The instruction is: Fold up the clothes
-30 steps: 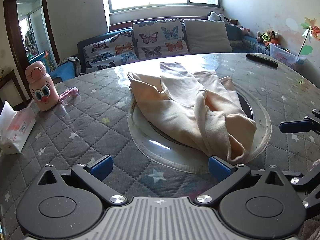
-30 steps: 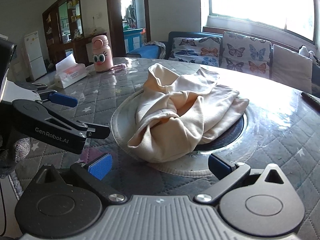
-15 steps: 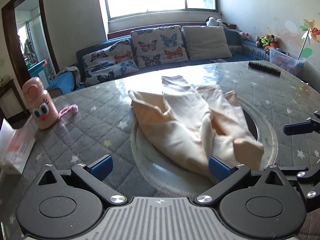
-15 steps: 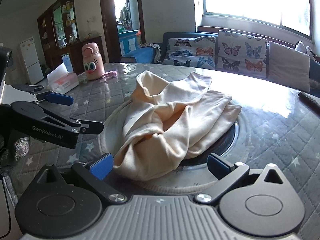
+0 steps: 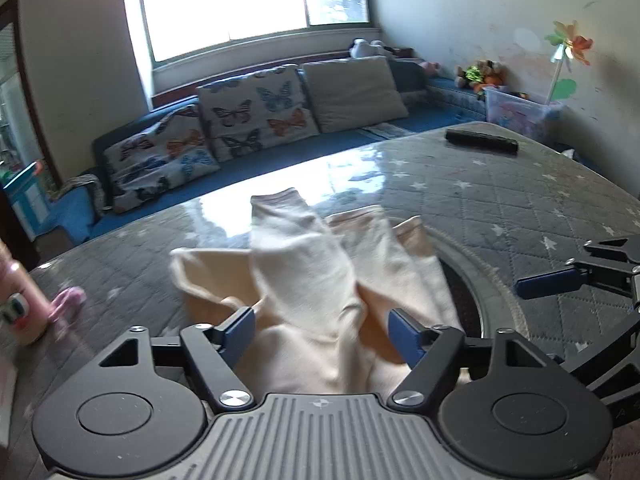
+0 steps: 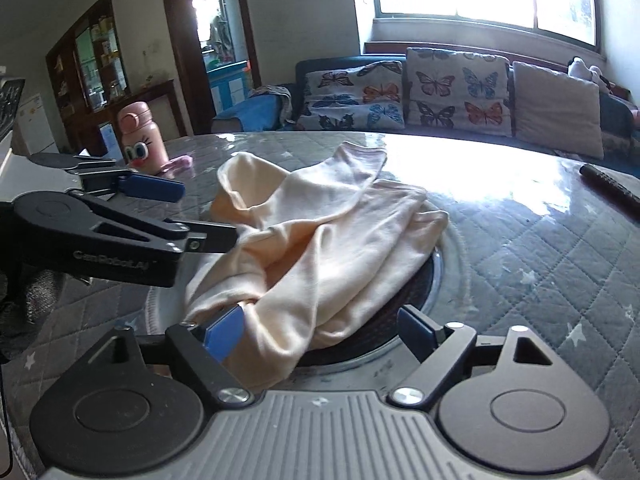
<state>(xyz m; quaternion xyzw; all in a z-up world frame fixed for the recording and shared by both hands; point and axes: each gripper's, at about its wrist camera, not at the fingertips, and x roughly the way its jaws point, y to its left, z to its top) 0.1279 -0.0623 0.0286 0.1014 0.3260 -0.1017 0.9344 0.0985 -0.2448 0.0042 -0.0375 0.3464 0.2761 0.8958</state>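
A crumpled cream garment (image 5: 320,280) lies in a heap on the round glass turntable (image 5: 496,300) of the quilted grey table. It also shows in the right wrist view (image 6: 320,248). My left gripper (image 5: 322,338) is open, its blue pads on either side of the garment's near edge. My right gripper (image 6: 320,330) is open too, and the near end of the garment lies between its pads, against the left one. The left gripper shows from the side in the right wrist view (image 6: 152,200), and the right gripper in the left wrist view (image 5: 560,280).
A pink cartoon bottle (image 6: 140,140) stands at the table's far left with a small pink item (image 6: 176,166) beside it. A black remote (image 5: 482,142) lies at the far right edge. A sofa with butterfly cushions (image 5: 248,116) is beyond the table.
Both grippers have moved forward onto the near edge of the garment, which now lies between their pads. Both stay open, with the pads somewhat closer together.
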